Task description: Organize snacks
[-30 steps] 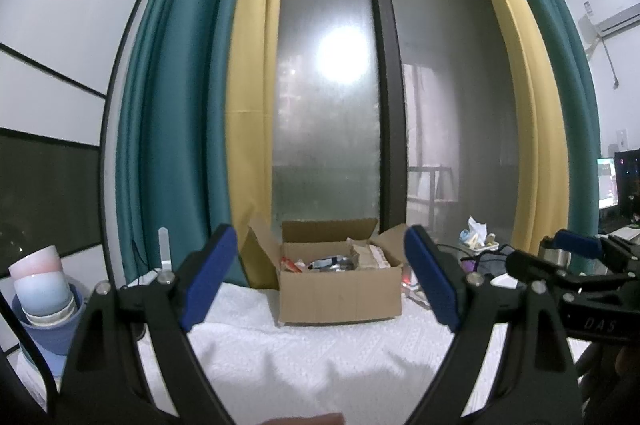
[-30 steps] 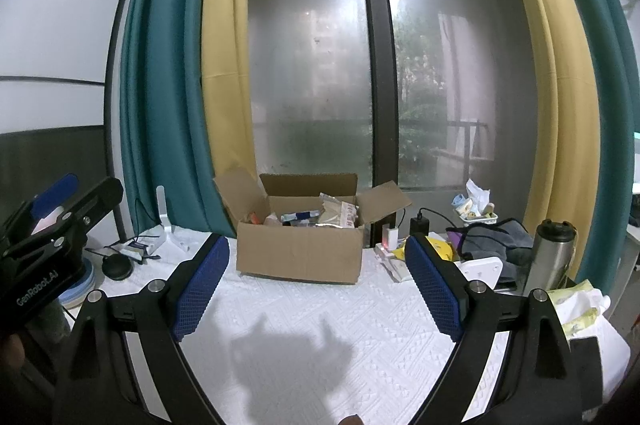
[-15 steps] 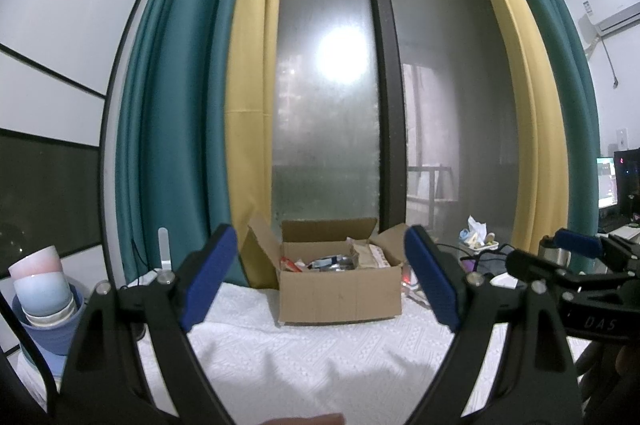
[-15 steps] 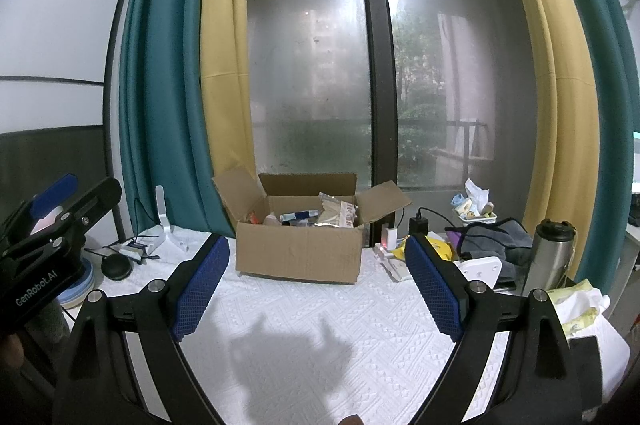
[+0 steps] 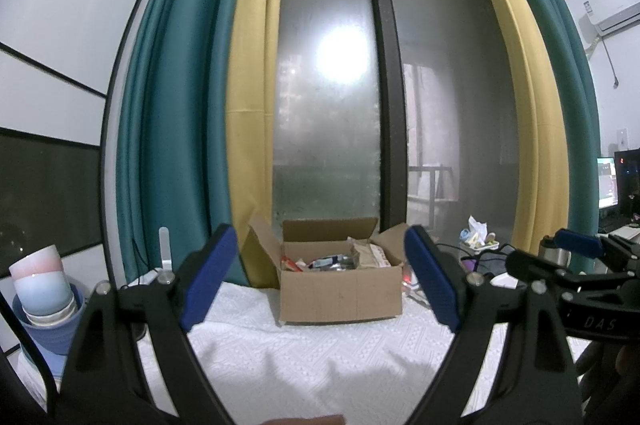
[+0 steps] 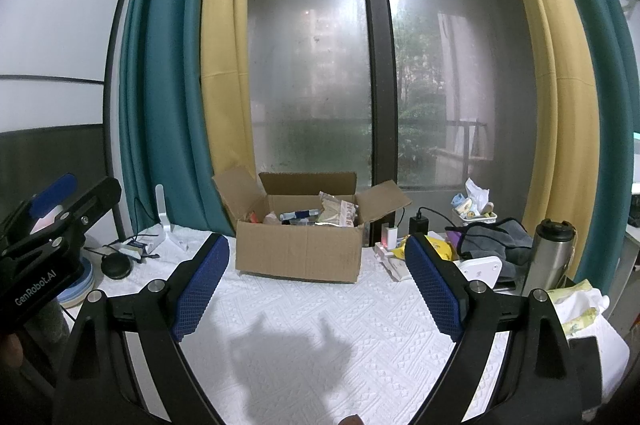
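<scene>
An open cardboard box [image 5: 340, 291] [image 6: 298, 251] stands at the far side of the white-clothed table [image 6: 304, 321], its flaps spread. Several snack packets [image 5: 344, 259] [image 6: 320, 213] fill it to the rim. My left gripper [image 5: 320, 281] is held open well short of the box, nothing between its blue pads. My right gripper [image 6: 316, 285] is also open and empty, a little above the cloth and in front of the box. Each gripper shows at the edge of the other's view.
Stacked bowls [image 5: 44, 285] sit at the table's left edge. A charger and cables [image 6: 418, 225], a dark cloth [image 6: 496, 237], a steel flask [image 6: 550, 257] and wipes [image 6: 580, 309] crowd the right side. Curtains and a glass door stand behind the box.
</scene>
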`<state>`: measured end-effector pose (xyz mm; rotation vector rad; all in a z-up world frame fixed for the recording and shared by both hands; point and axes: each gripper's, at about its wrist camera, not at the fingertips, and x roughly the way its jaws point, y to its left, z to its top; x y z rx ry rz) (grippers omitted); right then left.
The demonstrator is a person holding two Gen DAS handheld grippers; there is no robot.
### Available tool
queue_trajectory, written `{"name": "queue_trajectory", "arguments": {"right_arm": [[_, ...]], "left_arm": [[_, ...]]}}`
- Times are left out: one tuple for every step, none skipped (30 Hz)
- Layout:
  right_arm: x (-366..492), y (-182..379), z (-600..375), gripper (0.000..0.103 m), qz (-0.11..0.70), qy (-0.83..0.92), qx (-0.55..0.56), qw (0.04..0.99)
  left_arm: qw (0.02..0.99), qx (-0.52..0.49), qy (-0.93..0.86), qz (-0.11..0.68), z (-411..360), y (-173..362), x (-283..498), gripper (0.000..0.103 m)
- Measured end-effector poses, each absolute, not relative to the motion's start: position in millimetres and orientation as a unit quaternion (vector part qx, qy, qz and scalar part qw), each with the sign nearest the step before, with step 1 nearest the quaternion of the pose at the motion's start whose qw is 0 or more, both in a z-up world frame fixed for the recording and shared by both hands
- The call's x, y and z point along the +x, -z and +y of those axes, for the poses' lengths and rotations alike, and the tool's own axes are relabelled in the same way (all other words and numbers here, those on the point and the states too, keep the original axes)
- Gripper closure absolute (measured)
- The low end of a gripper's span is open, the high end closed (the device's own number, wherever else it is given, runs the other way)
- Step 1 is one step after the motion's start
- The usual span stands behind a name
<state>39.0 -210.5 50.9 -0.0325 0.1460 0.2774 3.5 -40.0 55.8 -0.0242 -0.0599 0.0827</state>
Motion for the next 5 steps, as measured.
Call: {"name": "queue_trajectory", "arguments": {"right_arm": [[39.1,-50.9,-210.6,0.011,0.072,-0.138,-0.016,0.988],[38.5,-50.9,-210.7,0.011,0.073,-0.138,-0.016,0.988],[39.0,-50.9,-210.6,0.011,0.073,-0.139,-0.016,0.987],[38.3,-50.4,-210.7,0.011,0.074,-0.139,-0.016,0.987],[38.3,-49.8,-211.2,0.011,0.075,-0.140,-0.015,0.987]], "left_arm": [[0.999,-0.012,-0.040,-0.029,-38.8,-55.8,4.2,0.016],[0.999,-0.013,-0.040,-0.027,-38.8,-55.6,4.4,0.016],[0.999,-0.013,-0.038,-0.024,-38.9,-55.2,4.9,0.016],[0.999,-0.013,-0.036,-0.020,-38.6,-54.5,5.9,0.016],[0.999,-0.014,-0.033,-0.013,-38.5,-53.8,8.7,0.016]]}}
